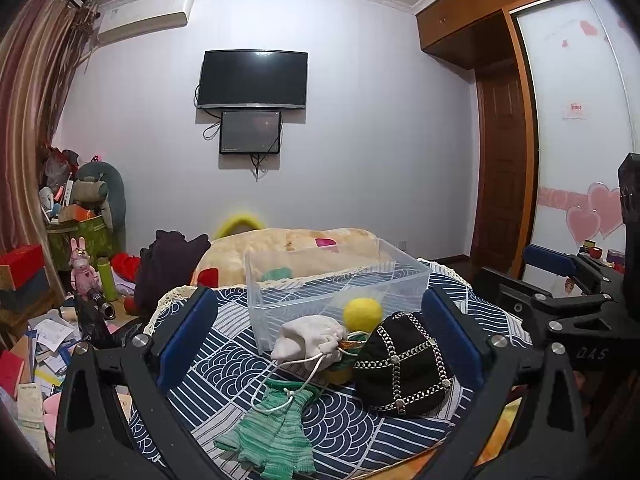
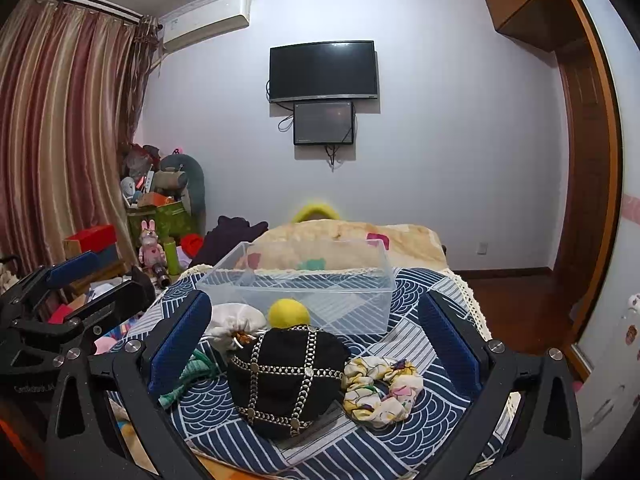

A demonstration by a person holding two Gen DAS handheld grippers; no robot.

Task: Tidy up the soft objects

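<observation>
- Bedroom backdrop: wall-mounted television, striped curtain, and a bench draped in blue wave-print cloth carrying everything.
- Left gripper: fingers spread wide, holding nothing; white drawstring pouch, green knit piece and black chain-trimmed hat lying between them, the hat nearest the right-hand finger.
- Right gripper: fingers likewise wide apart and empty; hat centred between them, floral scrunchie just inside the right-hand finger.
- Clear plastic bin beyond the fingertips, apparently empty; yellow felt ball resting against its near wall.
- Likely step: first pick. Best to close on the hat's crown, lift clear of the bin's rim, release inside; watch the pouch's cord trailing over the knit.
- Count: one hat, one pouch, one ball, one scrunchie, one knit piece, one bin.
</observation>
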